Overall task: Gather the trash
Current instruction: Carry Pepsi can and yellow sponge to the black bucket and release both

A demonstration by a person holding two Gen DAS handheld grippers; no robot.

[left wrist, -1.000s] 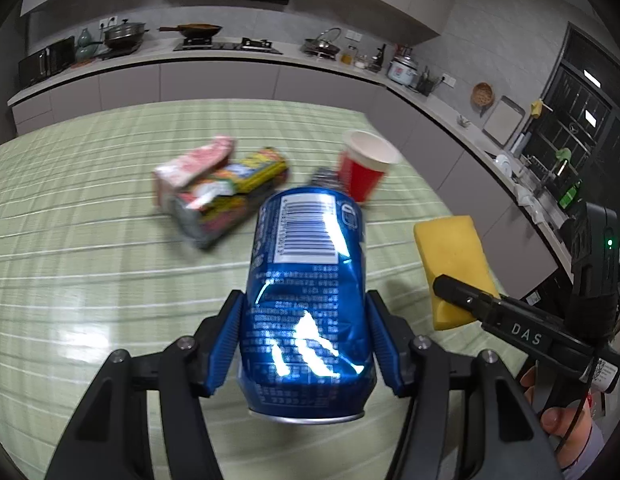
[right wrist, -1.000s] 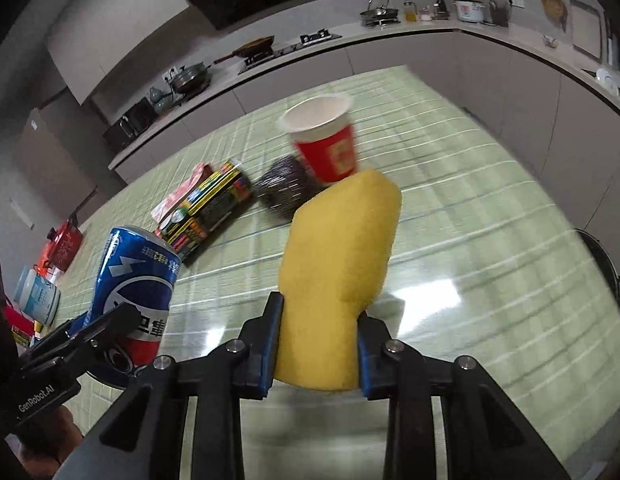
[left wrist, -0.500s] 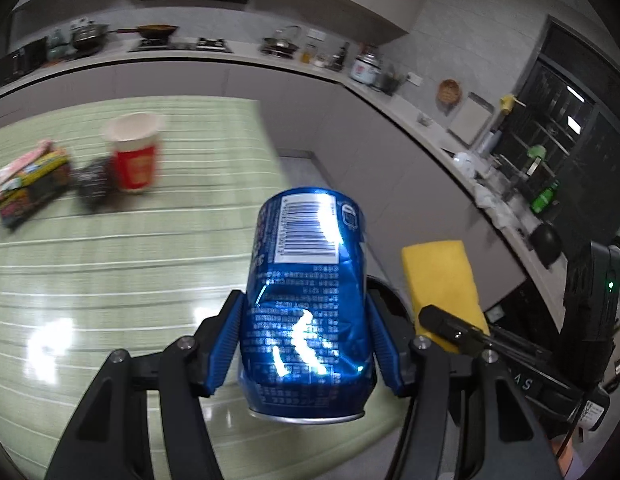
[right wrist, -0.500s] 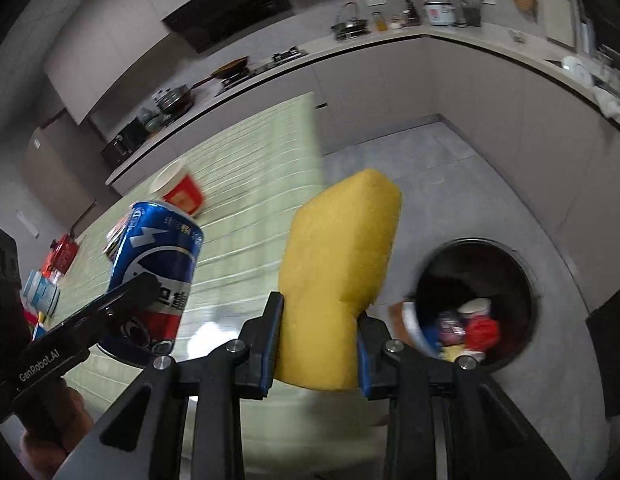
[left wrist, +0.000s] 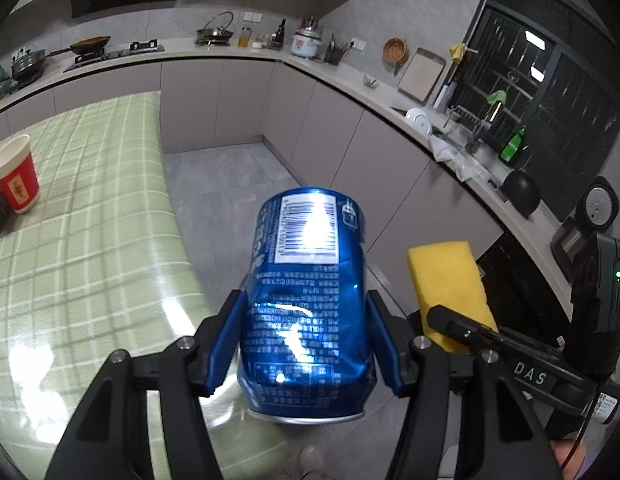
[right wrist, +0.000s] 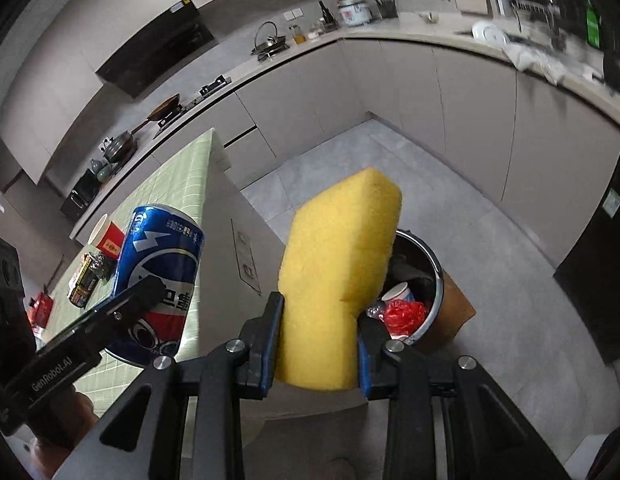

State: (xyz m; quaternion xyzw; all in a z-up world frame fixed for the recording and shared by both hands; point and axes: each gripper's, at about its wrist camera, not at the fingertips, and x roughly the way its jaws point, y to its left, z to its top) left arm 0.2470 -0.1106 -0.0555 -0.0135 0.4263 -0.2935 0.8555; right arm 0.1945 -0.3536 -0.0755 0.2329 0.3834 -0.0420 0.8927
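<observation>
Blue soda can (left wrist: 307, 300) sits clamped in our left tongs (left wrist: 305, 340), yellow sponge (right wrist: 338, 280) clamped in our right tongs (right wrist: 316, 344). Big change: a second ago both loads hung over the green checked bench (left wrist: 81, 216), half a second ago the trash bin was just coming into the right wrist view, and now we're off the bench edge over grey floor. The bin (right wrist: 436, 272) sits just behind the sponge, partly hidden by it, with a paper cup and red wrapper already inside. The can is left of the bin, nearer the bench. Carry looks nearly done; the drop is likely next. Red paper cup (left wrist: 15, 180) and snack packets (right wrist: 83, 278) remain on the bench, well away from the bin, so more trips are needed.
</observation>
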